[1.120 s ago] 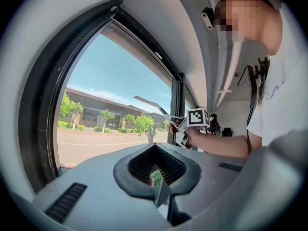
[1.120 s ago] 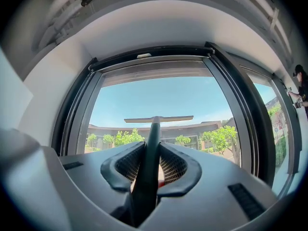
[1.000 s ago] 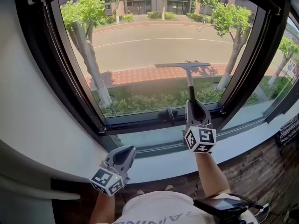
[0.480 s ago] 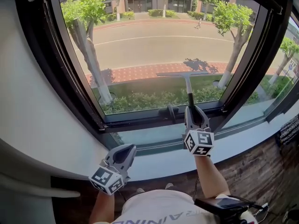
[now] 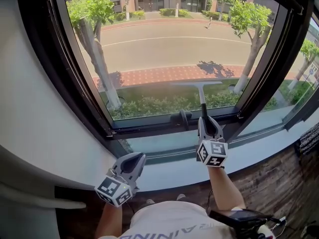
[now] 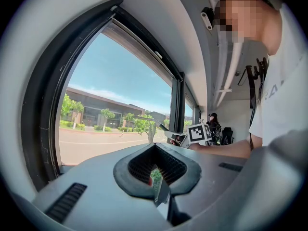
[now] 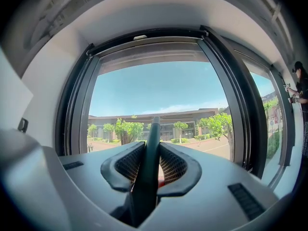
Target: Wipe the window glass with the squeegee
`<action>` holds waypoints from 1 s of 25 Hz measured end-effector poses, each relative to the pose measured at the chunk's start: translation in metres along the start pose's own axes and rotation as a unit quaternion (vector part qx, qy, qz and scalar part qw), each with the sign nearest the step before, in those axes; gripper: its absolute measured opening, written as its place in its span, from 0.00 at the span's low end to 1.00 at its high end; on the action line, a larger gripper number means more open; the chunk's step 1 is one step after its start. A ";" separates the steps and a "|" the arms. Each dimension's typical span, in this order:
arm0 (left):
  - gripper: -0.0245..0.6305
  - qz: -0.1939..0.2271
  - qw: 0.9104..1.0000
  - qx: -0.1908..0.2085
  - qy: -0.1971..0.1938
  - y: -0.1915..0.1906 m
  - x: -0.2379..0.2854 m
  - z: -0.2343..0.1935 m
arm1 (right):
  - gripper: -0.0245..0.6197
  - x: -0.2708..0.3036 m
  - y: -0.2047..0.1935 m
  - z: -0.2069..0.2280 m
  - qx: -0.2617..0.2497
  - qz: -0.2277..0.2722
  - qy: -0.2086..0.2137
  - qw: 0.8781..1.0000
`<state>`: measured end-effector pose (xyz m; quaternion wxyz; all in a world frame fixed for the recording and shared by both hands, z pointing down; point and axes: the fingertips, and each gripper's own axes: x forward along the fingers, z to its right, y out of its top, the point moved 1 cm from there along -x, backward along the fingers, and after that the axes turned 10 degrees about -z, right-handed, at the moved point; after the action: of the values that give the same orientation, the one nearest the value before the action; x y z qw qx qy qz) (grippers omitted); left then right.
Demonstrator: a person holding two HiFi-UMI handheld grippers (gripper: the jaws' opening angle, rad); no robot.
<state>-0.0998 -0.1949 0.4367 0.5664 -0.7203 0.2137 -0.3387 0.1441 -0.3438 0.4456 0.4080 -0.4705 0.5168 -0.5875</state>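
The squeegee's blade (image 5: 197, 84) lies level against the lower part of the window glass (image 5: 164, 44), its dark handle (image 5: 203, 107) running straight down into my right gripper (image 5: 205, 120). That gripper is shut on the handle, just above the bottom frame. In the right gripper view the handle (image 7: 151, 148) stands between the pads of the right gripper (image 7: 150, 166), pointing at the glass (image 7: 159, 90). My left gripper (image 5: 134, 159) hangs low at the left, in front of the sill, shut with nothing in it. The left gripper view shows its pads (image 6: 144, 165) together.
A black window handle (image 5: 181, 117) sits on the bottom frame, just left of the squeegee handle. A dark frame post (image 5: 264, 59) bounds the pane on the right, and a white wall (image 5: 30, 108) on the left. The white sill (image 5: 169, 171) runs below. Another person (image 6: 212, 124) stands far down the room.
The right gripper has drawn the squeegee down the glass, from mid-pane to near the bottom frame. The left gripper has stayed put.
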 end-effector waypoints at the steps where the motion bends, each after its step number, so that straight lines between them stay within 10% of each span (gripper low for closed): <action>1: 0.06 0.000 1.000 0.000 0.000 0.000 0.000 0.000 | 0.19 0.000 -0.002 0.000 0.000 -0.002 0.000 1.000; 25: 0.06 -0.007 1.000 -0.003 0.004 -0.003 0.006 0.000 | 0.19 0.004 -0.067 0.009 0.001 -0.070 0.000 0.998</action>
<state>-0.0962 -0.1985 0.4410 0.5610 -0.7222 0.2118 -0.3447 0.1524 -0.3407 0.5123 0.3663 -0.5048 0.4824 -0.6150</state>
